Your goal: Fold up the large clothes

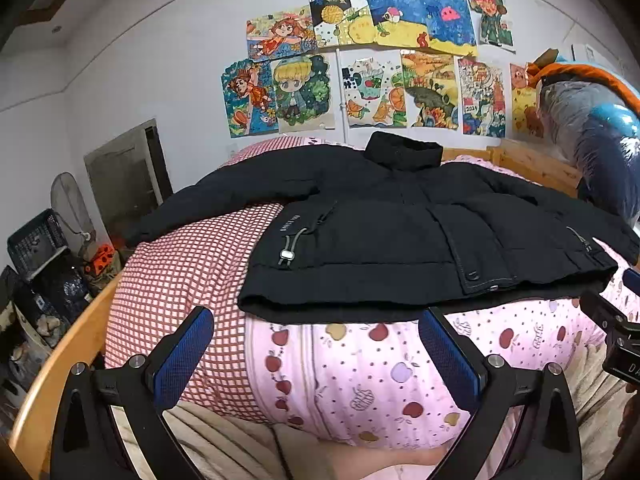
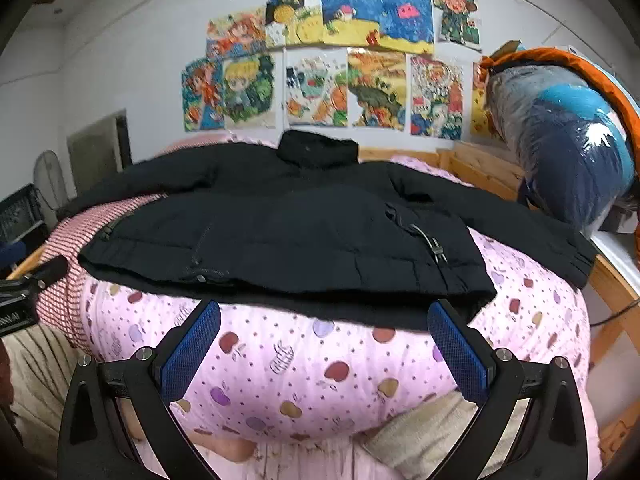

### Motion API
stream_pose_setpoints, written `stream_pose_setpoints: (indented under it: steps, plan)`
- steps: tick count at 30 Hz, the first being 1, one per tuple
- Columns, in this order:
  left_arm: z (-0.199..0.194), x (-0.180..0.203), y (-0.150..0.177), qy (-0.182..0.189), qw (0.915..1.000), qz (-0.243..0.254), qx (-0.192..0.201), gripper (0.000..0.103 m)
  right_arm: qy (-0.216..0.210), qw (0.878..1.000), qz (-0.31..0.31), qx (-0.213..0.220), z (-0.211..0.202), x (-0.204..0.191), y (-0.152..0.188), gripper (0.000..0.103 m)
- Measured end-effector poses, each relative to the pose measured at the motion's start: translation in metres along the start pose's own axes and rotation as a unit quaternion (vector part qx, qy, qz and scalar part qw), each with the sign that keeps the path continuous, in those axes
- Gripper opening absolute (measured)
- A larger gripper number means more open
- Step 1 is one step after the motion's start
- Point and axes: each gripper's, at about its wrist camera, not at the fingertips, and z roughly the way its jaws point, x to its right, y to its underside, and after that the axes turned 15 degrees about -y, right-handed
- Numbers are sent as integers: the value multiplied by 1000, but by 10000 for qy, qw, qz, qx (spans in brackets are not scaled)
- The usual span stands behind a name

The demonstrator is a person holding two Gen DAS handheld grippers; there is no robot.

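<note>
the fingers (image 1: pixel 182 356) of the left gripper (image 1: pixel 316 354) are spread wide and nothing is held between them; their blue pads are seen over a pink apple-print quilt (image 1: pixel 360 380), short of the hem of a black jacket (image 1: pixel 400 232). the fingers (image 2: pixel 192 344) of the right gripper (image 2: pixel 324 344) are likewise spread wide and empty, with the jacket hem just beyond their tips. part of the right gripper's black body is caught at the right edge of the left wrist view.

the black jacket (image 2: pixel 280 232) is laid flat, front up, across the bed, its collar (image 1: pixel 404 152) standing toward the wall and both sleeves stretched out sideways. a drawcord with a toggle (image 1: pixel 287 255) and a snap button (image 1: pixel 473 275) are seen near the hem. the jacket lies partly on the pink quilt and partly on a red-and-white checked cover (image 1: pixel 172 280) at the left. a beige blanket (image 1: pixel 224 440) is seen under the near edge of the quilt.

the bed is bounded by a wooden frame (image 1: pixel 60 360). bundled bedding in clear plastic (image 2: pixel 568 148) is stacked at the right. coloured drawings (image 1: pixel 360 60) are fixed to the white wall behind. a black crate (image 1: pixel 36 240) and a fan (image 1: pixel 68 200) are seen on the floor at the left.
</note>
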Motion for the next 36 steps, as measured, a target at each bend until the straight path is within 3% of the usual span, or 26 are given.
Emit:
stream_pose_setpoints:
  steps: [8, 20, 33, 36]
  plan:
    - [-11, -12, -29, 27, 9996, 204, 193, 103, 470, 9985, -158, -221, -15, -9, -13, 102]
    - [-56, -32, -75, 345, 9944, 1, 1002, 103, 978, 9918, -767, 304, -64, -28, -51, 102]
    - [-38, -25, -105, 501, 9918, 60, 1174, 103, 1211, 9840, -1232, 448, -79, -47, -91, 102]
    - [-34, -20, -111, 369, 9902, -100, 1342, 103, 1106, 9831, -1429, 309, -71, -47, -98, 102]
